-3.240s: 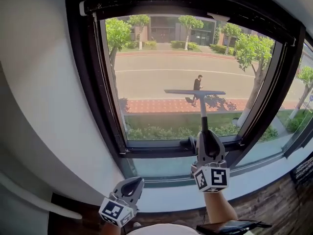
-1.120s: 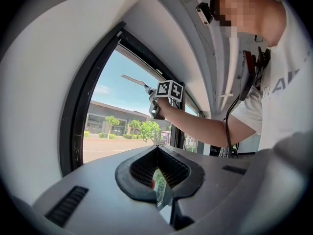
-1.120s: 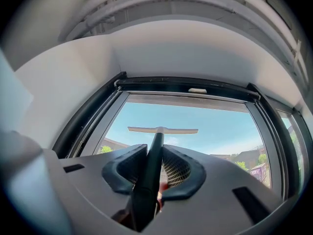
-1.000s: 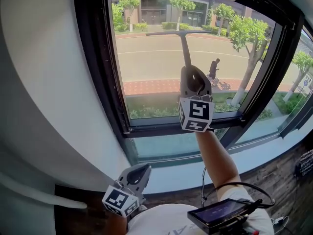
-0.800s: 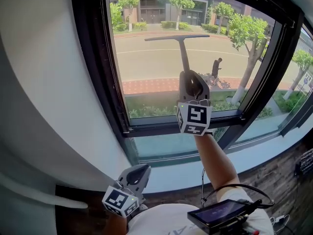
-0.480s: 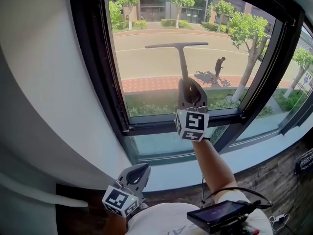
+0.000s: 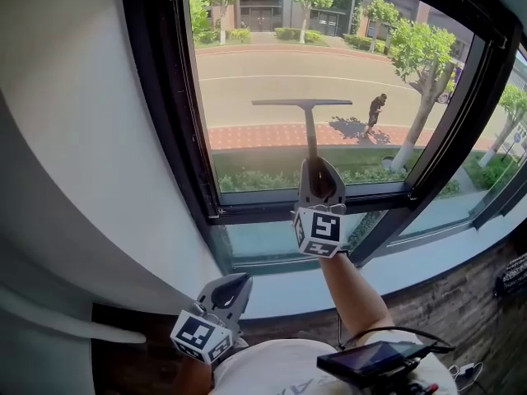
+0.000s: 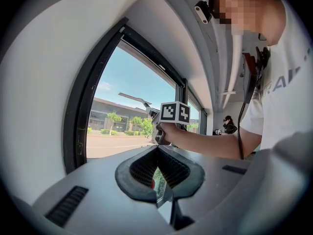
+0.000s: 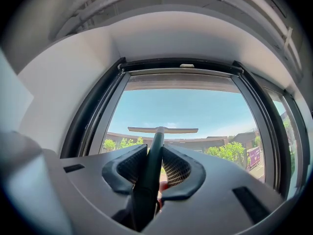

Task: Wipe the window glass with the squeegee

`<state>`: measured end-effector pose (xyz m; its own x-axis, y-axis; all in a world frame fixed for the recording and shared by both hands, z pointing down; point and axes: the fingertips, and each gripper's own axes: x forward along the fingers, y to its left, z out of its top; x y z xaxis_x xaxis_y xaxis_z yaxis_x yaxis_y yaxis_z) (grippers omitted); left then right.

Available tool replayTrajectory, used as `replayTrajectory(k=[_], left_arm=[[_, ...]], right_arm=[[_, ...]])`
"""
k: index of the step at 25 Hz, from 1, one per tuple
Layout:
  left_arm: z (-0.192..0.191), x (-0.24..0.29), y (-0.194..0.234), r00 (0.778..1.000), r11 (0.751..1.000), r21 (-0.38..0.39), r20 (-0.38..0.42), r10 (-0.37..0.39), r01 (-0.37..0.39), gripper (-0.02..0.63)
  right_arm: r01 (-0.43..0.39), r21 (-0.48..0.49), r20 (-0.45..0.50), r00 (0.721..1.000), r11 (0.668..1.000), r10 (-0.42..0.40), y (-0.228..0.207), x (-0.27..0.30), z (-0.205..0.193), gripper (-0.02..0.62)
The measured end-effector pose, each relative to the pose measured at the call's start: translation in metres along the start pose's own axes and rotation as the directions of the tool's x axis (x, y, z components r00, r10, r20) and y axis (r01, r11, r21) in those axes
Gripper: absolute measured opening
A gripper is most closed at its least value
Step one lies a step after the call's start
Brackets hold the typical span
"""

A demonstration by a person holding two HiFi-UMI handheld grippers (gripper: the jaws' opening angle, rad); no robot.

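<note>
The squeegee (image 7: 306, 113) stands upright against the window glass (image 7: 247, 81), its blade level across the middle of the pane. My right gripper (image 7: 316, 179) is shut on the squeegee's dark handle, just above the lower window frame. In the right gripper view the handle (image 9: 152, 155) runs up between the jaws to the blade (image 9: 163, 129). My left gripper (image 7: 227, 290) hangs low at the left, below the sill, shut with nothing in it. In the left gripper view its jaws meet and the right gripper's marker cube (image 8: 175, 113) shows beyond.
A black window frame (image 7: 156, 105) surrounds the pane, with a white wall (image 7: 74, 138) at the left and a second pane (image 7: 494, 155) at the right. A sill (image 7: 272, 290) runs below. A screen device (image 7: 370, 359) hangs at my chest.
The right gripper has drawn the squeegee down the glass from near the top of the pane to its middle. The left gripper has stayed where it was.
</note>
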<state>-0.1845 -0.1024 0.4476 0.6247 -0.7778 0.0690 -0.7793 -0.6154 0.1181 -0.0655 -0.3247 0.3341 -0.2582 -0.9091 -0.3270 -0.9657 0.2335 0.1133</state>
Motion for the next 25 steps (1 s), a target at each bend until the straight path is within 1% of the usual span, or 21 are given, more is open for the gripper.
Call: replayTrajectory(k=[4,9,14,25], left_arm=[[0.0,0.003,0.003,1.0,1.0,0.0,-0.001,0.0,0.0,0.018],[-0.002,0.007,0.005,1.0,1.0,-0.001,-0.008,-0.005,0.005,0.018],[-0.005,0.01,0.006,1.0,1.0,-0.005,-0.021,-0.008,0.008,0.018],[-0.008,0.017,0.007,0.999,1.0,-0.007,-0.041,-0.014,0.014,0.018]], right_arm=[[-0.003,-0.006,-0.024,1.0,1.0,0.003,0.001,-0.006,-0.016,0.103],[-0.011,-0.022,-0.072,0.997,1.0,0.01,0.003,-0.019,-0.047,0.103],[-0.023,-0.018,-0.115,0.993,1.0,0.021,0.005,-0.03,-0.071,0.103],[-0.026,-0.008,-0.21,0.977,1.0,0.024,0.008,-0.048,-0.119,0.103]])
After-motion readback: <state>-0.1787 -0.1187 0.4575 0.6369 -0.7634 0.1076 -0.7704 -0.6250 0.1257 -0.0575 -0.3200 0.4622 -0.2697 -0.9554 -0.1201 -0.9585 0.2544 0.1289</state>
